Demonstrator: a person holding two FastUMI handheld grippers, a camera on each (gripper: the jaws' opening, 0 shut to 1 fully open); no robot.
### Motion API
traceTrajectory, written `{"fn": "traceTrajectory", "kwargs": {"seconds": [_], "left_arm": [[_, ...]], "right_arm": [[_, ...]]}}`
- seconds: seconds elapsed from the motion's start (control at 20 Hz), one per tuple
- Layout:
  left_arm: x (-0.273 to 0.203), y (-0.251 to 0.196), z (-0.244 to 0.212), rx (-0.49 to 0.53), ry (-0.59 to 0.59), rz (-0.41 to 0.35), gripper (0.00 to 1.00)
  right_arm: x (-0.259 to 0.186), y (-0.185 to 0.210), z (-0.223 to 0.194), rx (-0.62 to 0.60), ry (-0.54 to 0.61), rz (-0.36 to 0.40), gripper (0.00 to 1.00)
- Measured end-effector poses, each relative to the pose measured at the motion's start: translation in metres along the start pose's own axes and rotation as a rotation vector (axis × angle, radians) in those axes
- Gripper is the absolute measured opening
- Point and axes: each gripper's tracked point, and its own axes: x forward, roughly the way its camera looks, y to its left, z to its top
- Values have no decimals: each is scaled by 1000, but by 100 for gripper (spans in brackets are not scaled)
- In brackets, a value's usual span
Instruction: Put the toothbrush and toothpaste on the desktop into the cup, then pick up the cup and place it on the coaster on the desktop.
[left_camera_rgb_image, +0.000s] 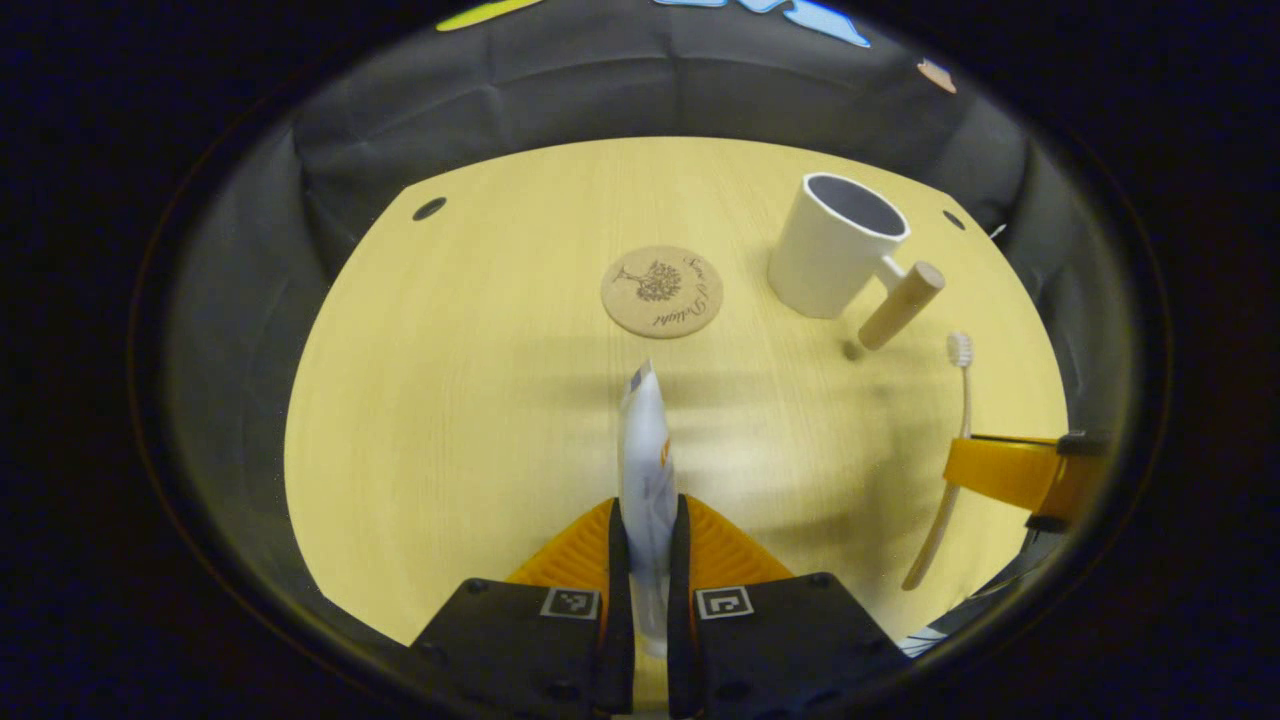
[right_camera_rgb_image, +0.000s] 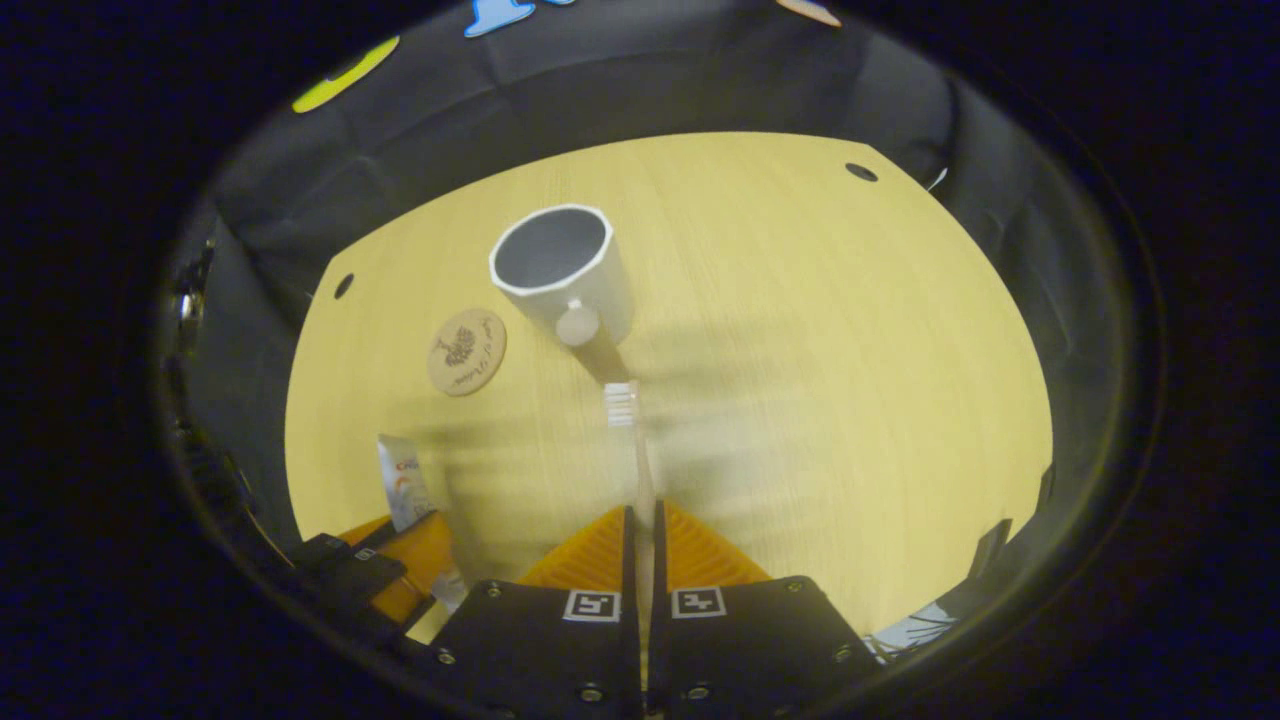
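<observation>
The toothpaste (left_camera_rgb_image: 645, 440) is a white tube clamped between the two fingers of the left gripper (left_camera_rgb_image: 650, 530), standing up out of them above the desktop (left_camera_rgb_image: 450, 400), its crimped end pointing toward the coaster (left_camera_rgb_image: 661, 291). In the right gripper view the same tube shows at the lower left, held in that gripper's orange fingers.

The toothbrush (right_camera_rgb_image: 640, 470) is pinched by its handle between the fingers of the right gripper (right_camera_rgb_image: 642, 530), jaws closed tight on it, bristle head up and forward just short of the cup (right_camera_rgb_image: 565, 270). In the left gripper view the toothbrush hangs at the right side, its handle passing behind an orange finger (left_camera_rgb_image: 1000, 470) of the right gripper, with the white bristles at the top.

The cup is white with a pale wooden peg handle (left_camera_rgb_image: 900, 305) and stands upright on the desktop, open mouth up; nothing shows inside it. The round cork coaster lies flat on the desktop, apart from the cup, on the side away from the handle. It carries a dark tree print and nothing rests on it.

The light wood desktop has small dark holes (left_camera_rgb_image: 429, 208) near its far corners
</observation>
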Motion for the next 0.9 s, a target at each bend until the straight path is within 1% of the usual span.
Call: {"fn": "traceTrajectory", "kwargs": {"seconds": [0.05,0.1,0.3,0.5,0.7,0.9], "left_arm": [[-3,1,3,-3,-5,0,26],[-5,2,6,-7,-10,1,21],[-10,3,18,-17,-29,3,21],[-13,5,23,-18,-37,7,21],[-16,10,25,-33,-35,15,20],[-19,15,24,-47,-30,29,21]], "right_arm": [[-7,3,9,10,-22,13,4],[-17,6,19,20,-44,30,4],[-53,18,74,37,-160,83,4],[-63,35,135,7,-281,109,4],[-73,50,187,-25,-366,129,4],[-64,64,213,-26,-397,155,4]]}}
